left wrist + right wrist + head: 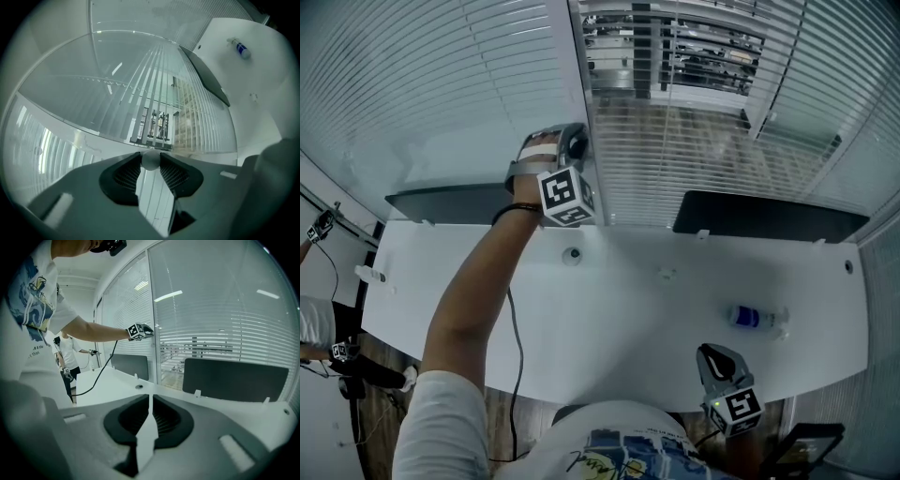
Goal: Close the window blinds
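Two slatted window blinds hang behind the desk: the left blind (441, 84) and the right blind (703, 159), whose slats let the outside show through. My left gripper (574, 142) is raised to the frame between them. In the left gripper view its jaws (151, 160) hold a small white round rod end (151, 161), and both pads touch it. My right gripper (712, 358) hangs low at the desk's near edge. Its jaws (150, 401) are shut together with nothing between them. A thin wand (780, 84) hangs in front of the right blind.
A white desk (628, 309) runs under the window with two dark dividers (450, 202) (769, 217) at its back. A small bottle (757, 318) lies at its right. A cable (514, 375) trails from the left gripper. Another person (314, 323) stands at the left.
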Demonstrator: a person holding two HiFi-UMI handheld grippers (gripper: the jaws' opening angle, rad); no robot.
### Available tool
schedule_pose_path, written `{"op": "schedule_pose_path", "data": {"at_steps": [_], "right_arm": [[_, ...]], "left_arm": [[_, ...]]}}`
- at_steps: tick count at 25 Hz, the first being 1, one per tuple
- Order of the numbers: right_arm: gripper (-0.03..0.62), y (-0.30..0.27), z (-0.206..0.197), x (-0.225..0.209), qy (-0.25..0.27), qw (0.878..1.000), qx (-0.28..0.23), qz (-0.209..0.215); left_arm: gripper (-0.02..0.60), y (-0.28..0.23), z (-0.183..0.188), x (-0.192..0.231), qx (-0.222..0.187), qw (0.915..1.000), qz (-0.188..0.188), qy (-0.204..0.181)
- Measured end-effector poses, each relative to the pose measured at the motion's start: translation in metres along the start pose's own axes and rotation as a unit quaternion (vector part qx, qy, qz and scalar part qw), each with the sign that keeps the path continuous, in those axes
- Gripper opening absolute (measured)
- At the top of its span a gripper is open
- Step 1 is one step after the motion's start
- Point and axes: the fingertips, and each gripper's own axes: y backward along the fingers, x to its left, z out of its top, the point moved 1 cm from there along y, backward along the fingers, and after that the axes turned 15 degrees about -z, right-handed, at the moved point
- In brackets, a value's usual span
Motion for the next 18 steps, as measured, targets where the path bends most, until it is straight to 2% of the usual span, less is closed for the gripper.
{"op": "schedule_pose_path", "data": {"at_steps": [5, 9, 12, 18], "right_arm": [[0.014, -0.001, 0.004, 0.001, -0.003, 1.0, -0.002, 0.001], [0.014, -0.001, -0.001, 0.0, -0.005, 1.0, 0.004, -0.002], [0.014, -0.001, 0.001, 0.0, -0.004, 1.0, 0.005, -0.001], [0.014, -0.003, 0.002, 0.0, -0.006, 1.0, 0.003, -0.001]], "left_arm": [[0.132, 0.003, 0.001, 0.001, -0.015, 0.9986, 0.006, 0.051], [0.13, 0.004, -0.002, 0.006, -0.032, 0.9916, 0.018, 0.124], [0.13, 0.005, -0.003, 0.009, -0.051, 0.9779, 0.022, 0.201], [0.13, 0.008, -0.007, 0.011, -0.089, 0.94, 0.028, 0.328]]}}
